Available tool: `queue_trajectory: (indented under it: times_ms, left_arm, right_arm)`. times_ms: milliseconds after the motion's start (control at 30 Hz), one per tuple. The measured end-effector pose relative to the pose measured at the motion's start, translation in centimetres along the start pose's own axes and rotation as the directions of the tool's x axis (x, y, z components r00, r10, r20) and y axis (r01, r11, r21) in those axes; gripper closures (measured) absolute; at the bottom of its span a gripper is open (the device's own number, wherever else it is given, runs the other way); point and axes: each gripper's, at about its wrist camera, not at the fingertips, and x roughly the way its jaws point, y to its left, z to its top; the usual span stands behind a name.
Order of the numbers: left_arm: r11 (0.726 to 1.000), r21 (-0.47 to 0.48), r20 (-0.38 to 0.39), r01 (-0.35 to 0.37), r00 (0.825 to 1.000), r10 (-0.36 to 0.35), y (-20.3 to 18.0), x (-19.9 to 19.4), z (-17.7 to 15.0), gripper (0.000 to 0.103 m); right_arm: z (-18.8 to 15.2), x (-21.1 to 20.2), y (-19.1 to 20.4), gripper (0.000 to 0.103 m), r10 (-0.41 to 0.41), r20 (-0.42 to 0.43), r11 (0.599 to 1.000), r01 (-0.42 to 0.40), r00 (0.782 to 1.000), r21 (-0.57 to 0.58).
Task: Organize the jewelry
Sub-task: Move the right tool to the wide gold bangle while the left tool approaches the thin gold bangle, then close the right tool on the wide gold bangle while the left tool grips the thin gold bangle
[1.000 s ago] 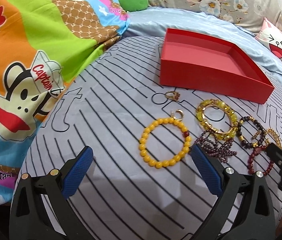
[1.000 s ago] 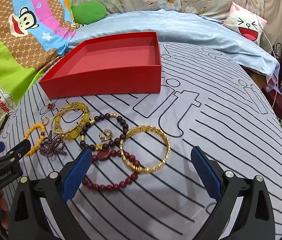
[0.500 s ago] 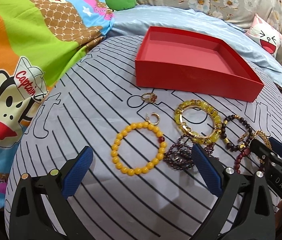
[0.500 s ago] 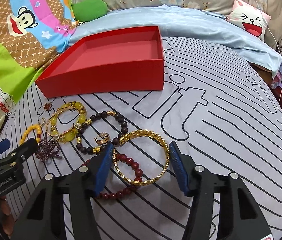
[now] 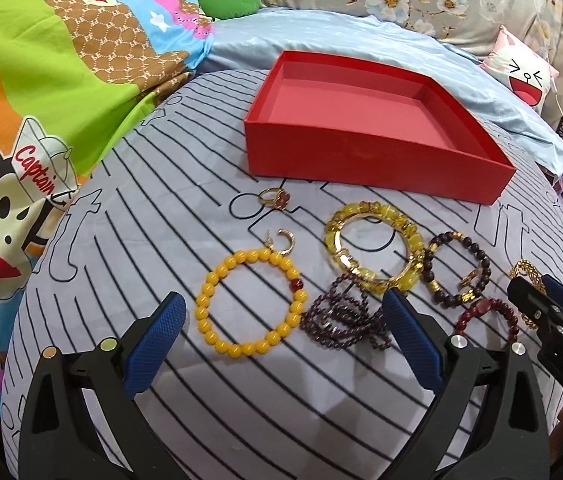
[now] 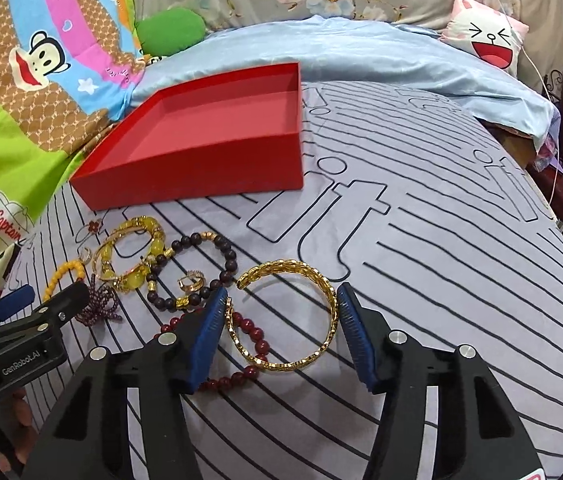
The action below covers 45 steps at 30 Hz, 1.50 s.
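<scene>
A red open box [image 5: 369, 136] sits empty on the striped sheet, also in the right wrist view [image 6: 209, 140]. In front of it lies jewelry: a yellow bead bracelet [image 5: 251, 304], a gold hoop earring [image 5: 281, 242], a ring [image 5: 273, 198], a yellow-gold bangle [image 5: 373, 252], a purple bead strand [image 5: 341, 316], a dark bead bracelet [image 6: 193, 268], a red bead bracelet [image 6: 249, 336] and a gold cuff [image 6: 287, 316]. My left gripper [image 5: 281, 344] is open around the yellow bead bracelet. My right gripper [image 6: 281, 332] is partly closed, its pads on either side of the gold cuff without clamping it.
A cartoon monkey blanket [image 5: 41, 92] lies to the left. A light blue quilt [image 6: 361, 56] and a pink face pillow [image 6: 485, 40] lie behind the box. The bed's right edge [image 6: 561, 240] drops toward furniture.
My right gripper has moved forward and narrowed its jaws around the gold cuff. My left gripper has shifted right and forward, so the yellow bead bracelet now lies between its fingers.
</scene>
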Motion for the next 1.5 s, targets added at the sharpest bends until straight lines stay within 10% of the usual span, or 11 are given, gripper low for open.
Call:
queue_trajectory:
  times_ms: [233,933,1500]
  left_arm:
    - [1.0,0.004,0.024,-0.013,1.0,0.013,-0.5,1.1,1.9,0.01]
    - [0.991,0.037,-0.017,0.129,0.992,-0.129,-1.8,2.7,2.9,0.1]
    - [0.98,0.039,-0.008,0.196,0.981,-0.196,-1.7,-1.1,1.5,0.1]
  right_arm:
    - [0.1,0.1,0.0,0.049,0.009,-0.001,1.0,-0.009,1.0,0.007]
    - [0.4,0.9,0.4,0.049,0.045,-0.02,0.999,-0.044,0.999,0.018]
    - [-0.1,-1.0,0.7,0.049,0.06,0.0,0.998,-0.06,0.998,0.013]
